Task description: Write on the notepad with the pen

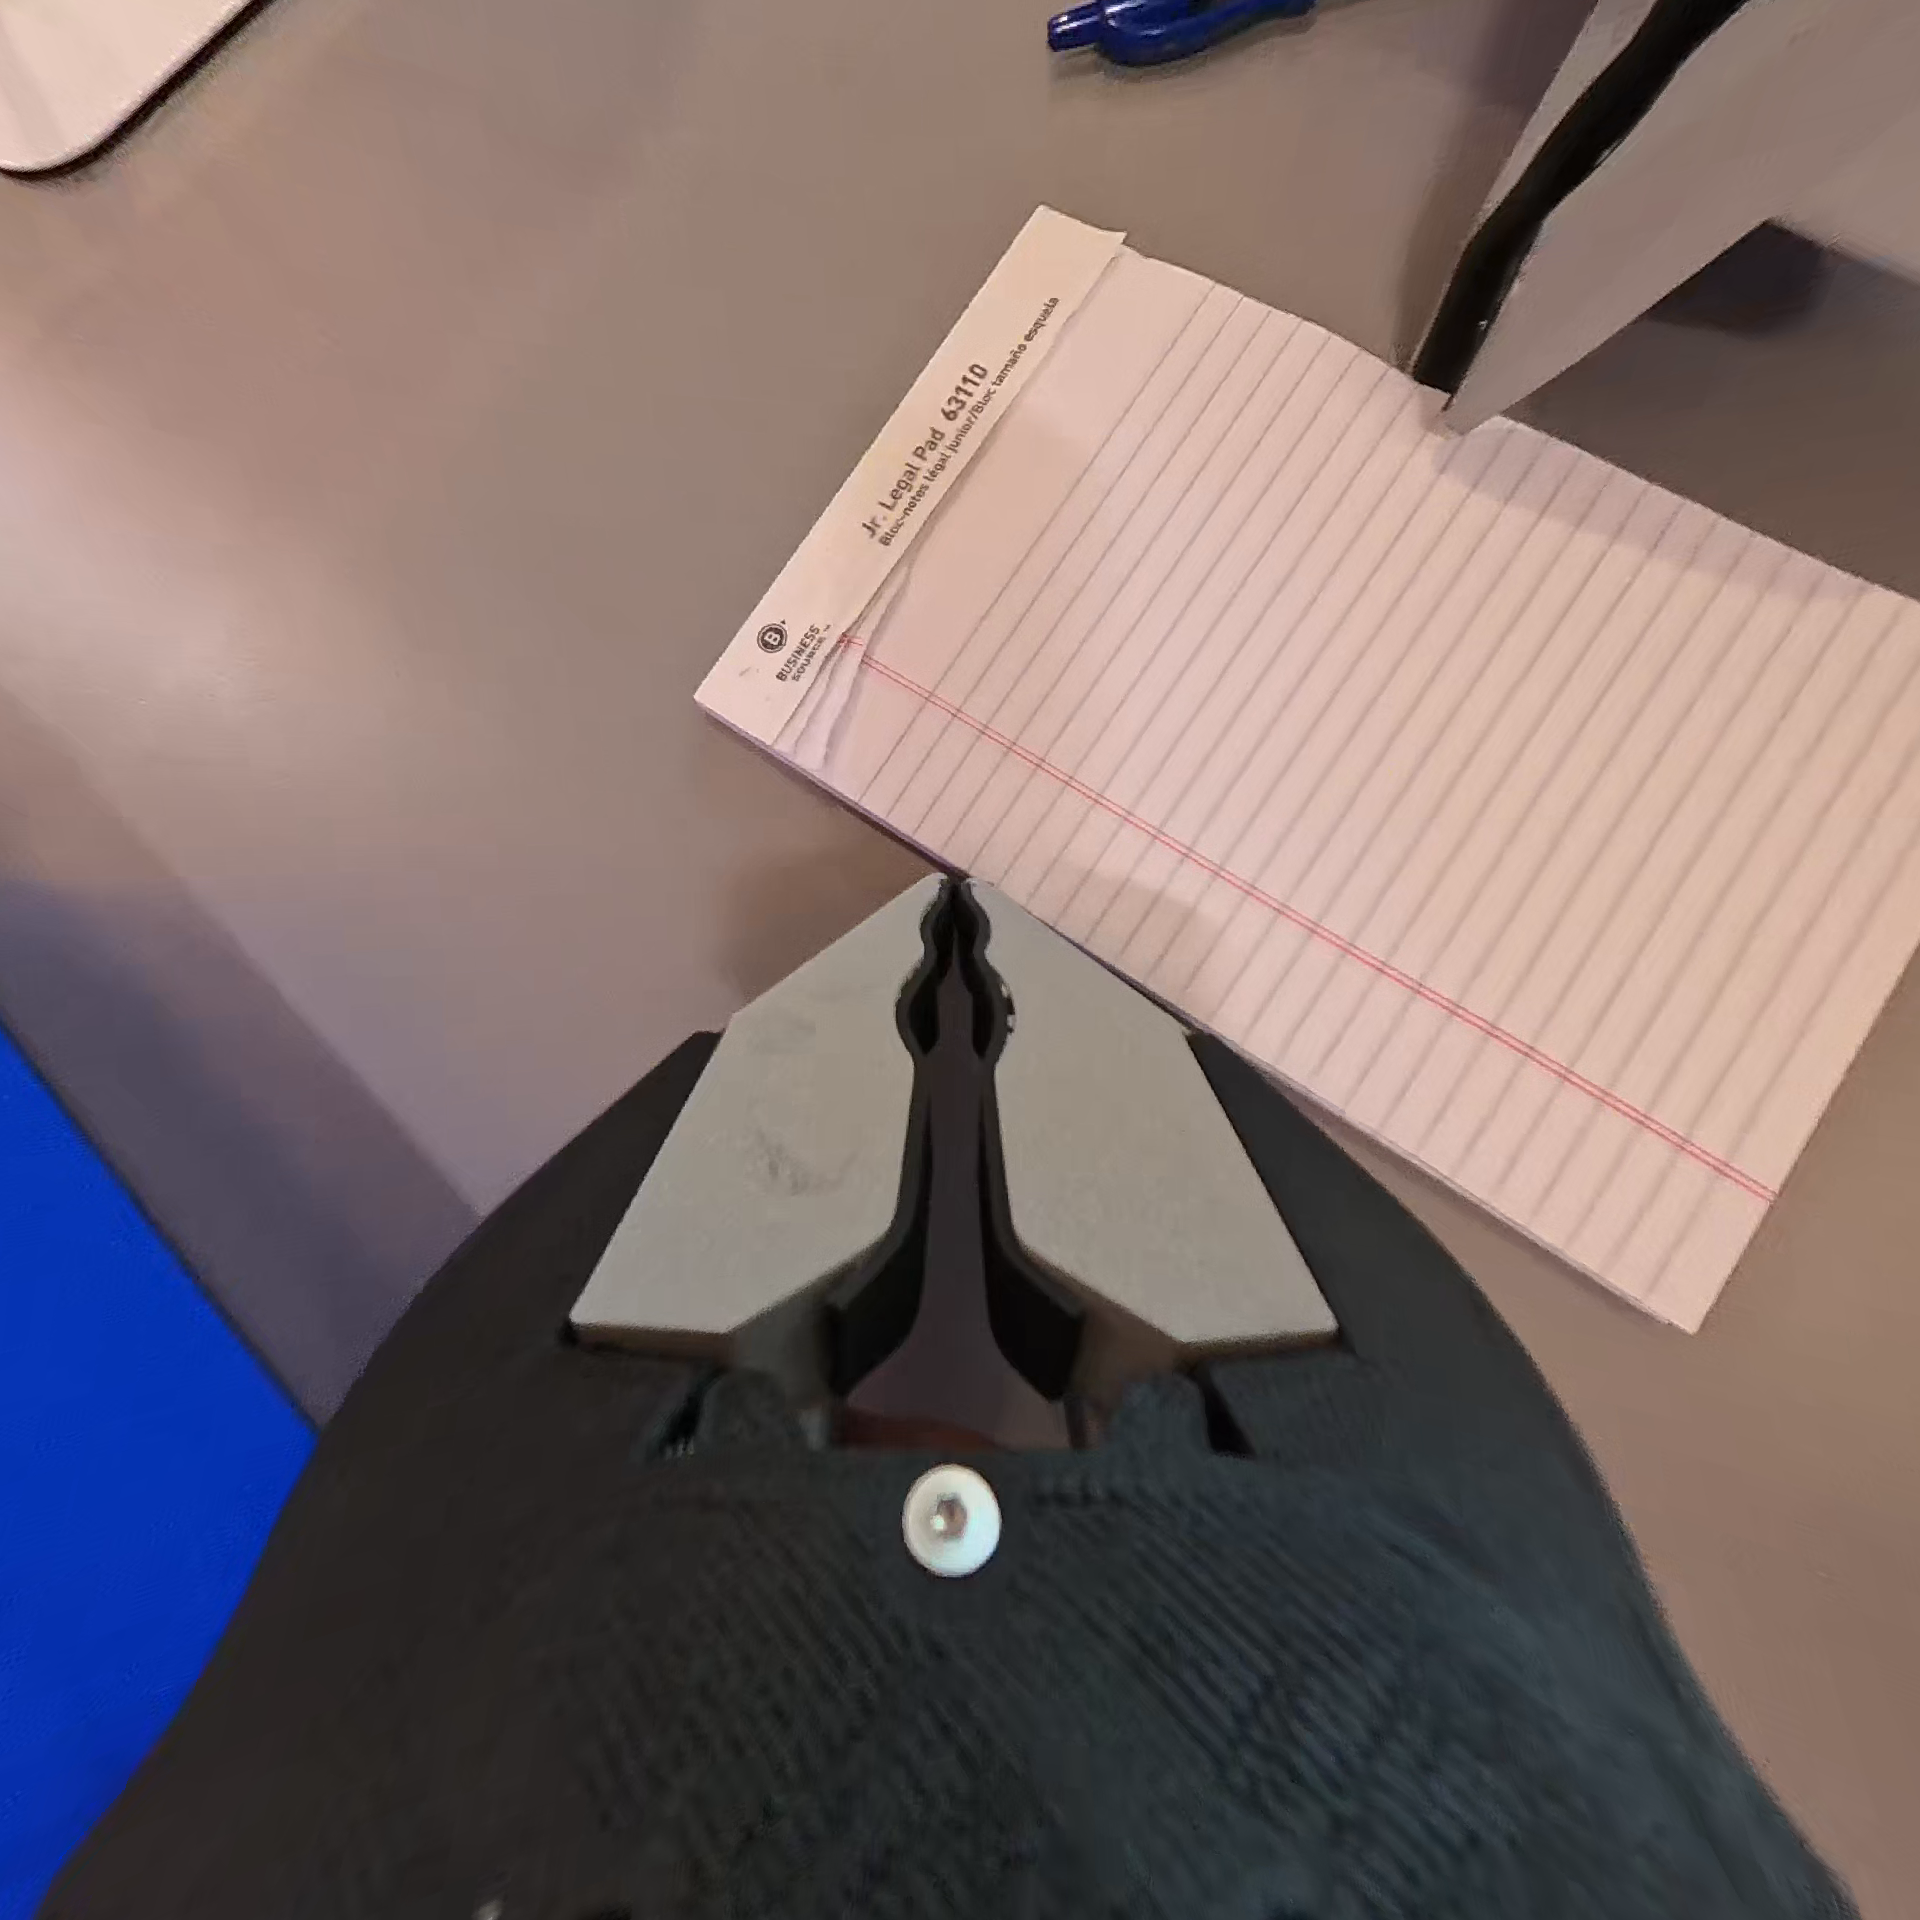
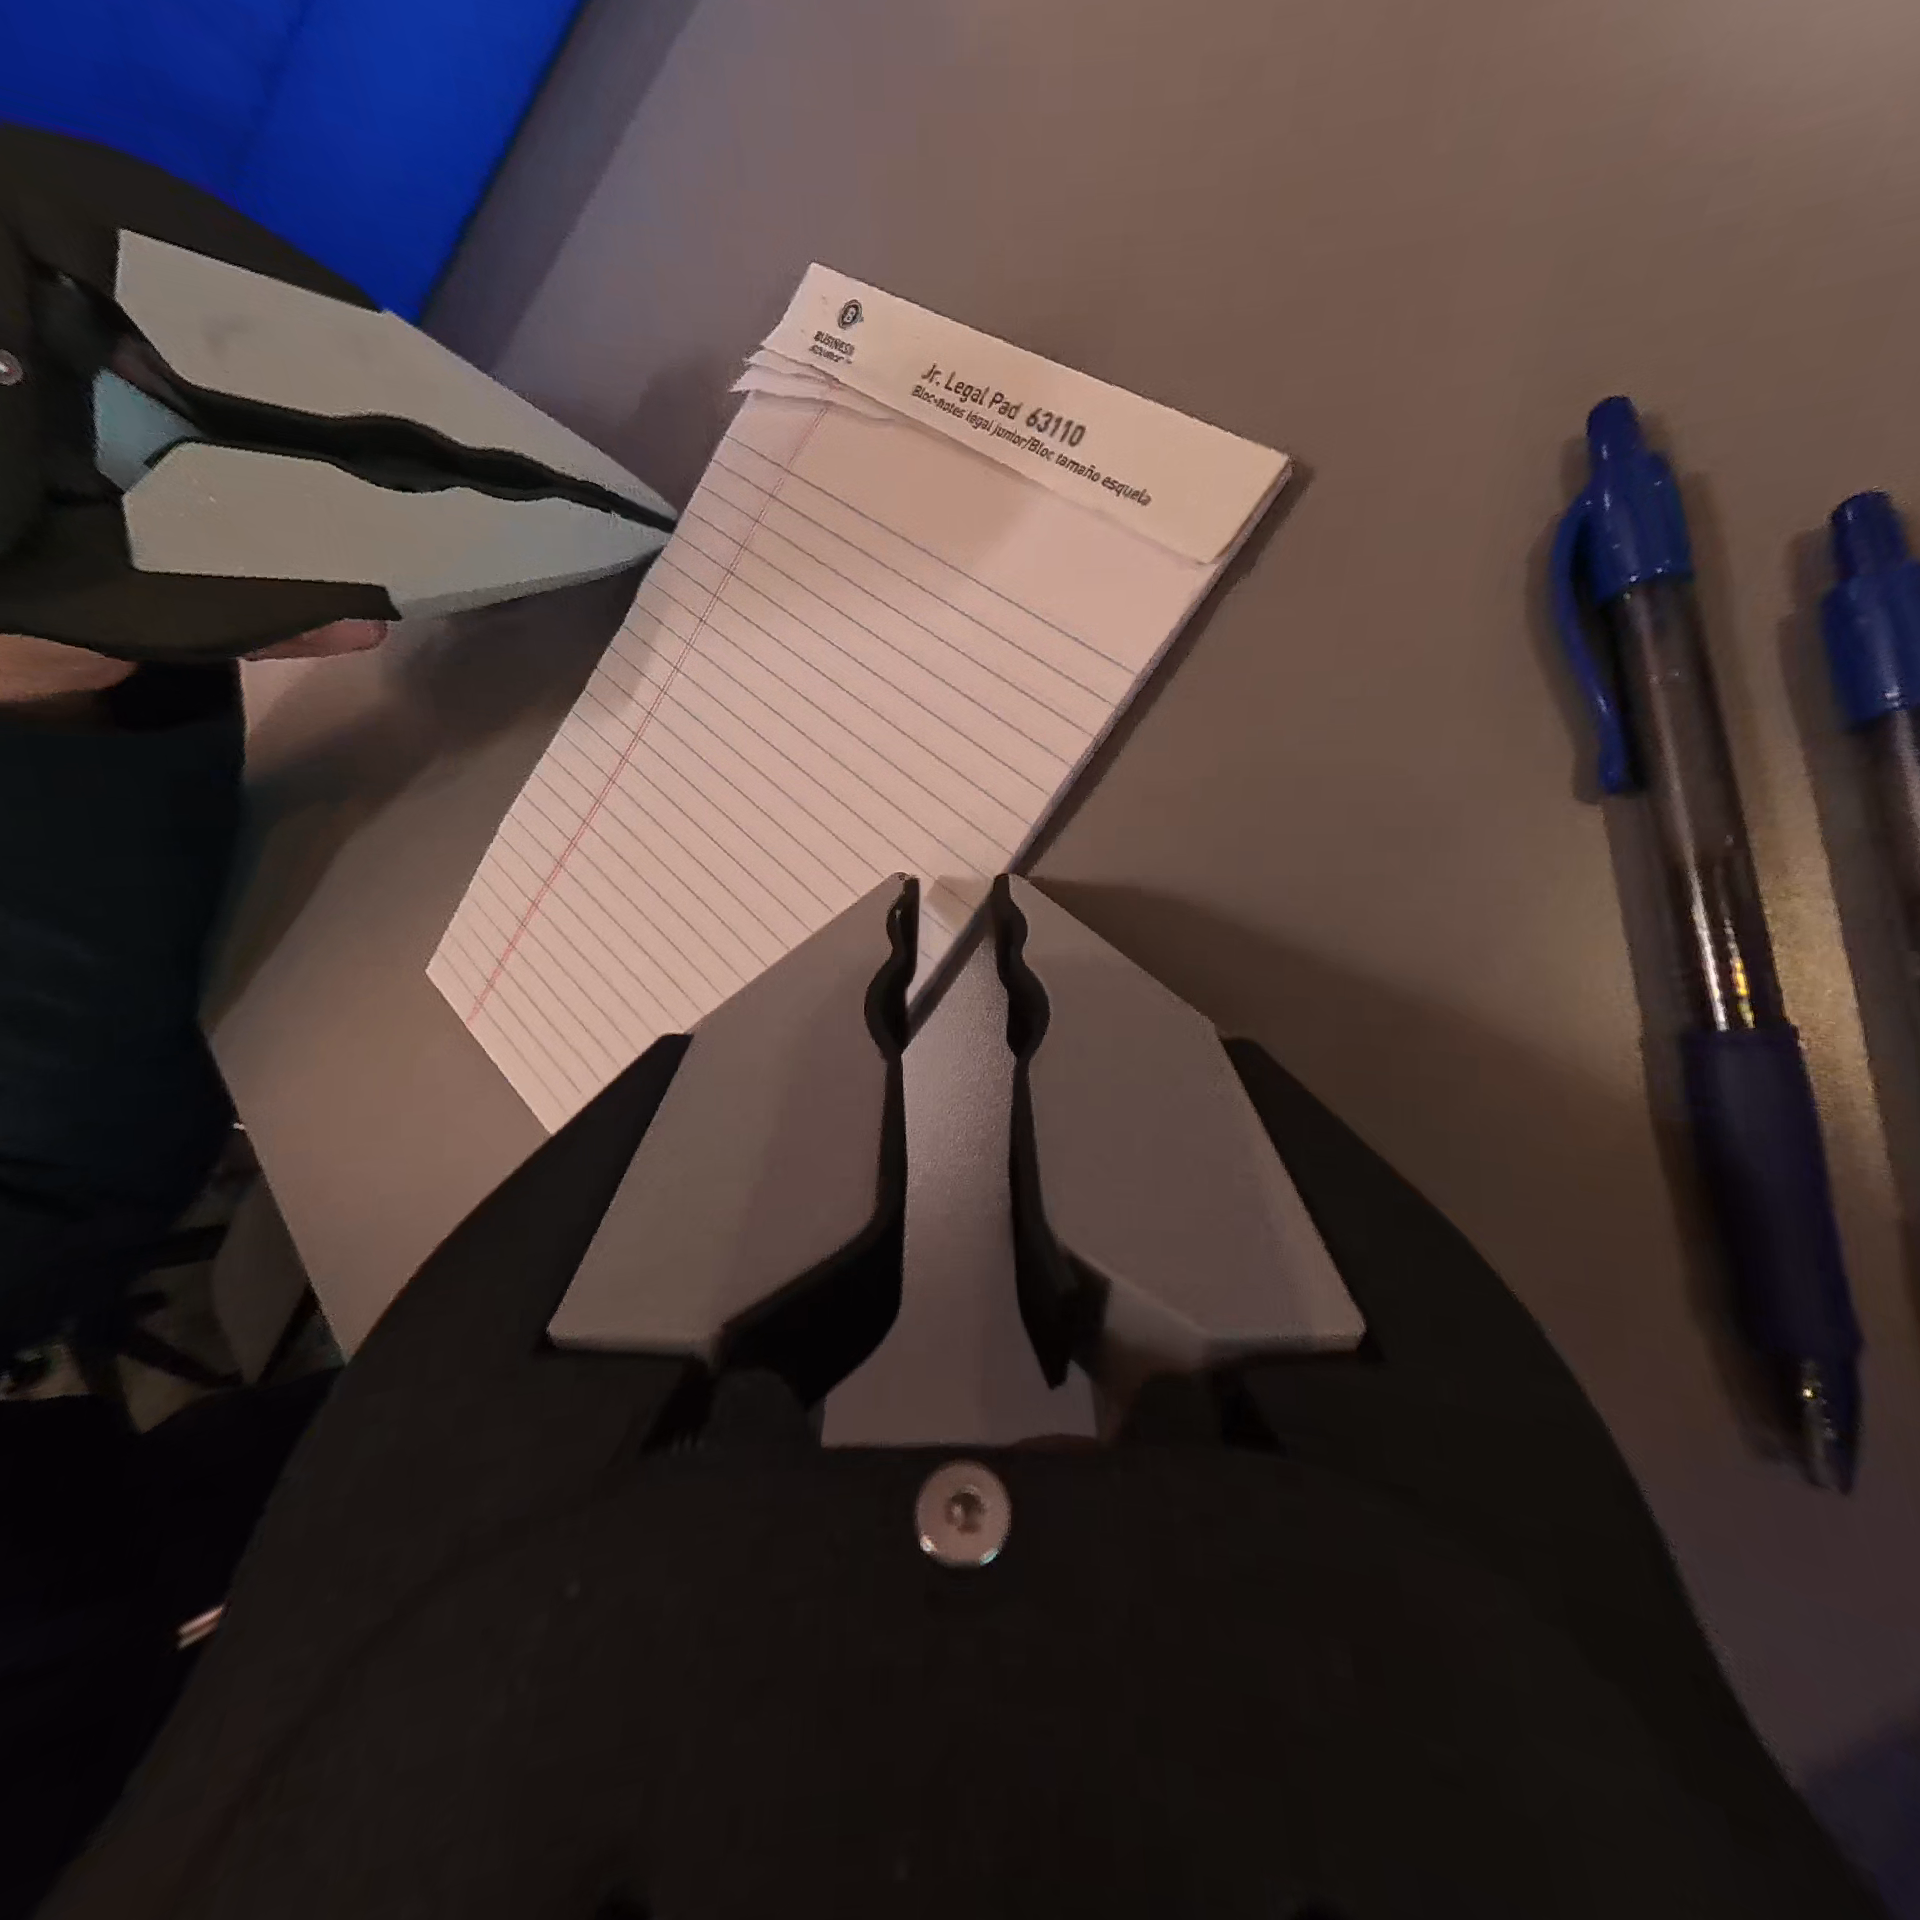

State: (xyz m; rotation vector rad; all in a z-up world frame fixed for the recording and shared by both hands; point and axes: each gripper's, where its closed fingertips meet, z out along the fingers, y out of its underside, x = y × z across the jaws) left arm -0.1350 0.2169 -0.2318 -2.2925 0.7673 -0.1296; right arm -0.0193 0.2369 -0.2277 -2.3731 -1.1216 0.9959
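Note:
A white lined notepad (image 1: 1351, 748) lies flat on the grey-brown table, its top sheet blank; it also shows in the right wrist view (image 2: 831, 675). My left gripper (image 1: 956, 888) is shut and empty, its tips at the pad's long left edge; it appears in the right wrist view (image 2: 665, 516) too. My right gripper (image 2: 951, 888) is open by a narrow gap and empty, over the pad's lower right edge; its tips show in the left wrist view (image 1: 1449, 400). Two blue pens (image 2: 1704, 935) (image 2: 1881, 644) lie on the table right of the pad, apart from both grippers.
The pens' blue caps (image 1: 1174, 26) show at the top edge of the left wrist view. A white rounded board (image 1: 83, 73) lies at the far left. A blue surface (image 1: 104, 1351) borders the table edge. A person's dark clothing (image 2: 104, 935) is at the left. One gripper's finger ends stand about 12 cm off the other's.

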